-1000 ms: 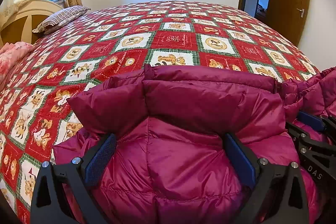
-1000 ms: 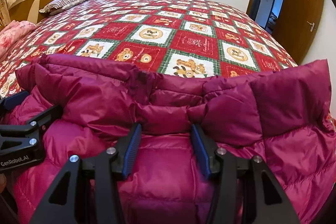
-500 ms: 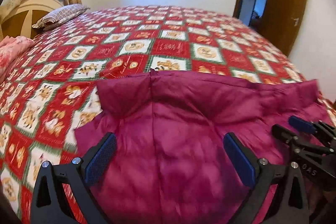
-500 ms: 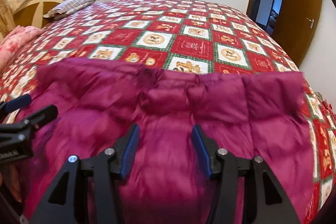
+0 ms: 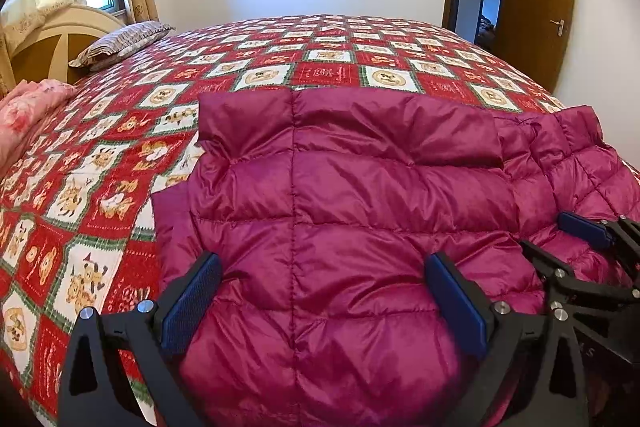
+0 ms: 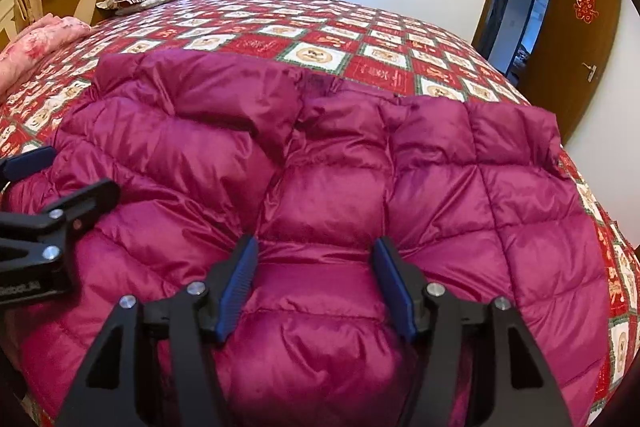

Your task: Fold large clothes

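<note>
A magenta quilted down jacket (image 5: 360, 195) lies spread on the bed, its far edge folded over; it also shows in the right wrist view (image 6: 340, 167). My left gripper (image 5: 320, 291) is wide open, its blue pads either side of a puffed part of the jacket. My right gripper (image 6: 316, 283) has its jaws partly apart with a bulge of the jacket between the pads; it also shows in the left wrist view (image 5: 576, 247). The left gripper shows at the left of the right wrist view (image 6: 52, 187).
The bed carries a red, green and white patchwork bedspread (image 5: 320, 67). A striped pillow (image 5: 120, 43) and a pink quilt (image 5: 28, 107) lie by the headboard at left. A brown door (image 5: 536, 3) stands open at the far right.
The jacket, bunched and raised before, has been drawn flat onto the bed. Both grippers have moved back toward the near edge; their jaw openings look unchanged.
</note>
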Demonstrator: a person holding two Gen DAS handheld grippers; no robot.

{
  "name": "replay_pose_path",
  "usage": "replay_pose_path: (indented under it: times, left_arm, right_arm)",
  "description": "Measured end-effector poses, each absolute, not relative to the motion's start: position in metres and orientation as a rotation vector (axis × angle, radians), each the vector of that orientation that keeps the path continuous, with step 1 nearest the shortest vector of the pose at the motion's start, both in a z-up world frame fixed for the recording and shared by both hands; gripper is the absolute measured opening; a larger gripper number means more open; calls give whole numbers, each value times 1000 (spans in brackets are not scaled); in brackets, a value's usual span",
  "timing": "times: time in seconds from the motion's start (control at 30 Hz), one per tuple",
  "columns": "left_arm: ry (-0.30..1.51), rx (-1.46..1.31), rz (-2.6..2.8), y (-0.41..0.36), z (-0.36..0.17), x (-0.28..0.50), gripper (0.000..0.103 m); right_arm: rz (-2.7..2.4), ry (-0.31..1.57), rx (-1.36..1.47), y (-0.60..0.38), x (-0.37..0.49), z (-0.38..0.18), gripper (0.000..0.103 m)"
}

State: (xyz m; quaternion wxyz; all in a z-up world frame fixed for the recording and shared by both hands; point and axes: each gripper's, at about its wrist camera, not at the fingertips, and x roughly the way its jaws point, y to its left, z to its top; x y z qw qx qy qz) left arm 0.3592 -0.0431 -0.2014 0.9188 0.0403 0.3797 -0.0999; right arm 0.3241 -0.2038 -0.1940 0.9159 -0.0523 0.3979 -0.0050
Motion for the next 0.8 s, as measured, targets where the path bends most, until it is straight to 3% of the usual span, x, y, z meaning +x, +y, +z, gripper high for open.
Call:
replay_pose_path:
  times: [0.23,0.3,0.37,0.47,0.67,0.7,0.77,0.8]
  left_arm:
    - [766,-20,-170,-7,-186,313,102]
    - [777,-96,-159,10,-188,299,102]
    - [802,-193,-167,23,-195,294,102]
    - [869,-247,-186,23,-215,297,102]
    - [827,-246,-222,22,-216,294,101]
    - [827,-244,-238,21,-216,293,99]
    - [819,-236,-269,18,-215,289,76]
    - [818,-248,-287,17,-214,287,71]
  right_arm:
    - [-16,804,-93,-206,305,-180,65]
    - [-5,776,-81,-205,285,-171,74]
    - [8,761,-80,-204,265,-168,76]
    - [2,770,-115,-198,254,-178,76]
    - [-20,776,-143,-195,261,-192,80]
    - [-27,782,-156,-194,264,-194,80]
    - [-34,783,-165,-191,264,-195,80]
    - [-35,783,-163,-191,264,-195,80]
